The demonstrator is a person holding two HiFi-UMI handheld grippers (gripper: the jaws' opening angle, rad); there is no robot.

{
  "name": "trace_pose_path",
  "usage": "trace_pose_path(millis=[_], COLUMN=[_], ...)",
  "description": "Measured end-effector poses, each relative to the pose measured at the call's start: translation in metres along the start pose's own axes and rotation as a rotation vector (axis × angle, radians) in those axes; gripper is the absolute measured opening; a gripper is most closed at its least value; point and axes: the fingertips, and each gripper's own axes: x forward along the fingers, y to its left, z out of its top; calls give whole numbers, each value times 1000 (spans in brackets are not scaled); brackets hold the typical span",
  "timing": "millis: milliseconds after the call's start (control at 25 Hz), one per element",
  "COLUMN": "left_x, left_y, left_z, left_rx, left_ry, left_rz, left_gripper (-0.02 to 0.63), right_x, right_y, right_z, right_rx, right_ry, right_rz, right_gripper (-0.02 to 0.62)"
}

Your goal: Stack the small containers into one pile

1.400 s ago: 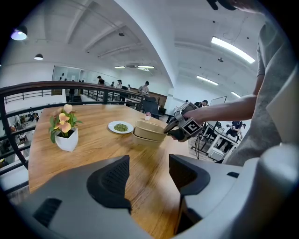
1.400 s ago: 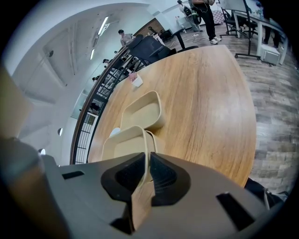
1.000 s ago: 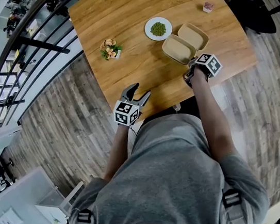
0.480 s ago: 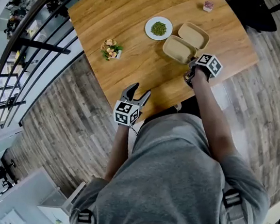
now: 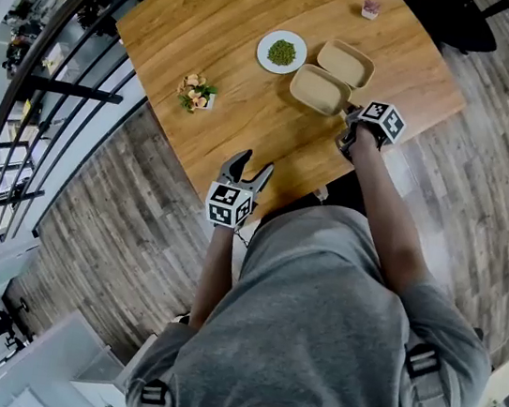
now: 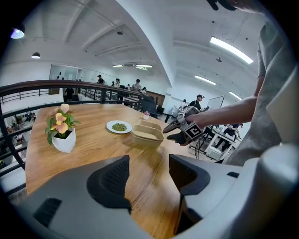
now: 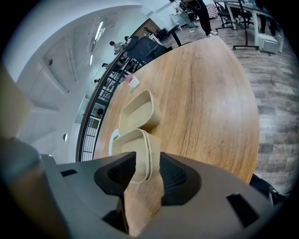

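Two beige containers stand side by side on the round wooden table (image 5: 217,12): the nearer one (image 5: 319,89) (image 7: 133,147) (image 6: 147,135) shows a doubled rim, the farther one (image 5: 345,62) (image 7: 139,112) (image 6: 150,125) lies just behind it. My right gripper (image 5: 348,119) (image 7: 142,172) is at the nearer container's near corner. Its jaws have just been opening; the container's rim stands between them, no longer pinched. My left gripper (image 5: 249,164) (image 6: 148,175) hovers open and empty over the table's near edge, well away from the containers.
A white plate of green bits (image 5: 282,52) (image 6: 119,126) sits left of the containers. A small flower pot (image 5: 195,92) (image 6: 63,135) stands farther left. A small pink item (image 5: 370,8) (image 7: 133,81) is at the far edge. A railing (image 5: 56,73) runs along the table's left.
The whole head view has shifted slightly. The right gripper stays at the nearer container's corner, and the left gripper has not moved.
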Motion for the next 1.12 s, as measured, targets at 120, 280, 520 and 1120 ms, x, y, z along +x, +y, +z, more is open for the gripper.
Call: trace_pose_path(millis=[120,280,520,1120], left_x=[1,4,12,20], left_y=[-2,-4,-3,-3], left_z=[0,0,-1,4], left_rx=[0,-4,-8,-34], left_ry=[3,5,16,23], left_rz=[-7,-14,-17,19], left_gripper=[270,270,270,270], right_x=[-2,-3,2,20], right_y=[-2,-4,-3,7], right_z=[0,-1,-2,0], right_rx=[2,-24,-23,-76], right_ry=[5,15,48,119], right_rz=[3,14,61,87], right_gripper=[172,170,150,129])
